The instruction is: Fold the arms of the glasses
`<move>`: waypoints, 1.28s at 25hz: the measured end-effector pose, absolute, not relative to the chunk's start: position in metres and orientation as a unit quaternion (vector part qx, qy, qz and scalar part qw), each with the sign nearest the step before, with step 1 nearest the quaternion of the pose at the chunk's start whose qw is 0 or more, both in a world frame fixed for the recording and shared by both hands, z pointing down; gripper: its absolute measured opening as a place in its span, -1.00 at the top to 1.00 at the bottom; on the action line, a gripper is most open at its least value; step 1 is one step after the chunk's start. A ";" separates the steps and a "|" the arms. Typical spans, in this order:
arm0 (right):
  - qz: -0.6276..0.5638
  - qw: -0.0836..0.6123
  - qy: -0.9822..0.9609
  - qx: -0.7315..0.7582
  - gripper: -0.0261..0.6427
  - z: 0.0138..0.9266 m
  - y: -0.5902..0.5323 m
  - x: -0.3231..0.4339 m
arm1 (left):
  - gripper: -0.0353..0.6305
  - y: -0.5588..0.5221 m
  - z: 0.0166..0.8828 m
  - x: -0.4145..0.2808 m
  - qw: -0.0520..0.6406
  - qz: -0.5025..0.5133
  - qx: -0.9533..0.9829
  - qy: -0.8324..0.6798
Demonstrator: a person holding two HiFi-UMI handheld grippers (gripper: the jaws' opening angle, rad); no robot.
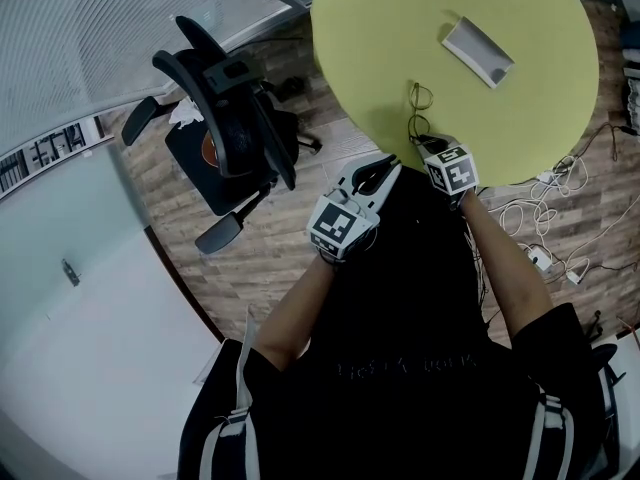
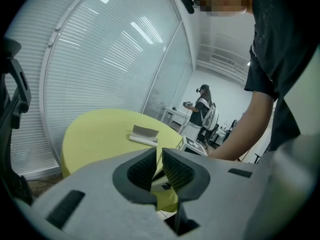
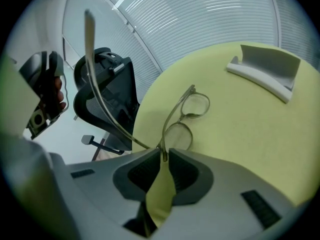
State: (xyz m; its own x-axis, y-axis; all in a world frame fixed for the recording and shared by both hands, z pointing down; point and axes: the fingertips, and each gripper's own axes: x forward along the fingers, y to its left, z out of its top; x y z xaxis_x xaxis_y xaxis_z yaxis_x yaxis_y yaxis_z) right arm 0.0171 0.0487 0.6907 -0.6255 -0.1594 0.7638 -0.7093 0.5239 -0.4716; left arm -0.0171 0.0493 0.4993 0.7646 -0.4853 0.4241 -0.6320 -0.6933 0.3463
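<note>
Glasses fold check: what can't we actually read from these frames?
- Head view: the thin wire-frame glasses are too small to read the arms, and the right gripper covers the grip point.
- Left gripper view: the left gripper hides the glasses behind its own shut jaws.
- Right gripper view: one arm sweeps up, blurred near the lens. The other can't be told from the frame, and the jaws' edge hides where they pinch.

One pair of glasses (image 3: pixel 185 119). One round yellow table (image 1: pixel 400 28). One grey stand (image 1: pixel 478 51). One black office chair (image 1: pixel 225 133). Two grippers: left gripper (image 2: pixel 159 156), right gripper (image 3: pixel 163 154). One tangle of white cables (image 1: pixel 545 208). One distant person (image 2: pixel 202 109).
</note>
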 end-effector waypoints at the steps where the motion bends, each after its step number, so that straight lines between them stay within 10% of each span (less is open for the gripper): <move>1: 0.399 0.340 -0.809 0.267 0.82 0.688 0.048 0.017 | 0.83 0.049 0.499 -0.017 0.242 0.151 0.908 -0.308; 7: 0.398 0.320 -0.822 0.253 0.47 0.670 0.051 0.017 | 0.83 0.045 0.494 -0.010 0.237 0.149 0.911 -0.304; 32: 0.331 0.254 -0.882 0.219 0.68 0.562 0.030 0.047 | 0.59 0.046 0.581 0.015 0.236 0.275 0.894 -0.262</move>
State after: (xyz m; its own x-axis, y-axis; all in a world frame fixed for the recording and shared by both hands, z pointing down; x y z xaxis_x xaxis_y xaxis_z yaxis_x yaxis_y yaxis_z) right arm 0.0470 0.0303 0.5624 -0.7753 -0.2181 0.5927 -0.5542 0.6849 -0.4729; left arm 0.0149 0.0459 0.5809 0.7117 -0.3379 0.6158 -0.5979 -0.7516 0.2787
